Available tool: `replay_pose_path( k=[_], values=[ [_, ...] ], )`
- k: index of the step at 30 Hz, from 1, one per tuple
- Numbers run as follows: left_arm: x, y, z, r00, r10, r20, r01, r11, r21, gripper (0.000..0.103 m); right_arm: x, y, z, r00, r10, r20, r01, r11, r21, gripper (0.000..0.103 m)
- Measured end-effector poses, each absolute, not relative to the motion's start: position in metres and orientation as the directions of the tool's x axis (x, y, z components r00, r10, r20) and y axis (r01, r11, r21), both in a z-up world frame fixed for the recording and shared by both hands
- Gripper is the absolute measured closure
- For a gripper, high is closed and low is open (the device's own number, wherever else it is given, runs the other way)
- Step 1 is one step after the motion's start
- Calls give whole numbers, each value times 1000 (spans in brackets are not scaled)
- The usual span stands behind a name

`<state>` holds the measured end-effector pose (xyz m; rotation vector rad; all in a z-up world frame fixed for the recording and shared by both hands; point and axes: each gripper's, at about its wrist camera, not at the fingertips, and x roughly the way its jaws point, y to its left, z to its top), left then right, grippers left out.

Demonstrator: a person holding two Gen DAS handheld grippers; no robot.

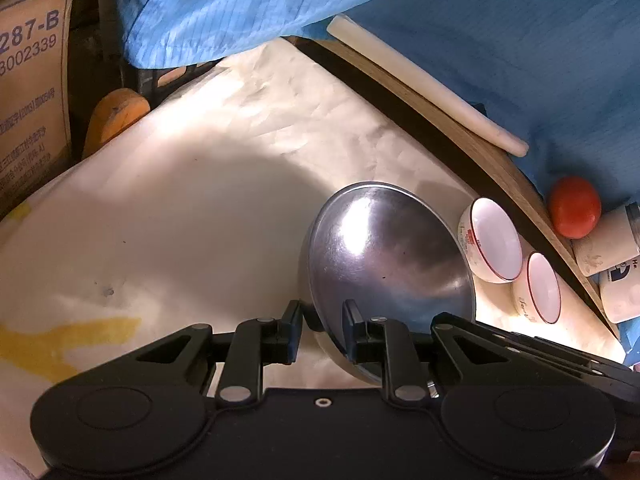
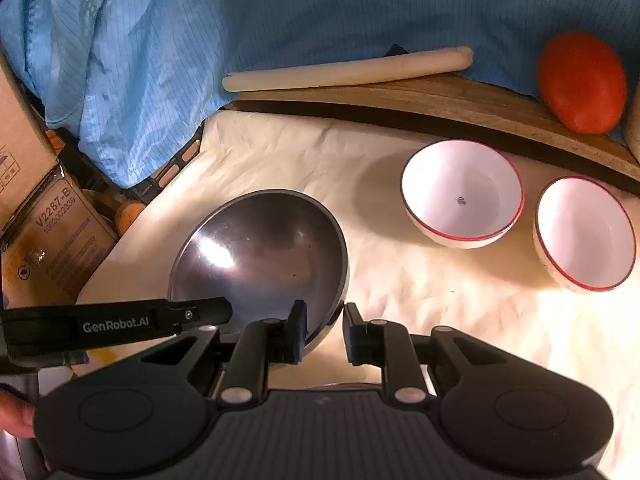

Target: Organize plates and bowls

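Observation:
A steel bowl (image 1: 384,256) sits on the white cloth (image 1: 208,200), tilted. My left gripper (image 1: 322,320) straddles its near rim, one finger outside and one inside, with a small gap showing. In the right wrist view my right gripper (image 2: 324,322) straddles the steel bowl (image 2: 264,248) at its near right rim, its jaws apart around the rim. The left gripper's finger (image 2: 200,314) reaches in from the left. Two white bowls with red rims (image 2: 462,192) (image 2: 586,232) stand to the right, also in the left wrist view (image 1: 494,240) (image 1: 542,288).
A wooden board (image 2: 420,96) carries a white plate (image 2: 348,68) and a red tomato (image 2: 582,82) beyond the bowls. A person's blue garment (image 2: 280,12) fills the back. Cardboard boxes (image 2: 52,224) stand at the left. White jars (image 1: 612,240) are at the right.

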<state>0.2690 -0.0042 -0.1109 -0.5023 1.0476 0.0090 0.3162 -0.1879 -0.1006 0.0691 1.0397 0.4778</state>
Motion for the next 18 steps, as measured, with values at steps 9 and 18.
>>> replay_pose_path(
  k=[9, 18],
  values=[
    [268, -3, -111, 522, -217, -825, -230, 895, -381, 72, 313, -188, -101, 424, 418, -803, -362, 891, 273, 70],
    [265, 11, -93, 568, -164, -806, -255, 897, -362, 30, 307, -200, -89, 484, 408, -774, -356, 900, 252, 43]
  ],
)
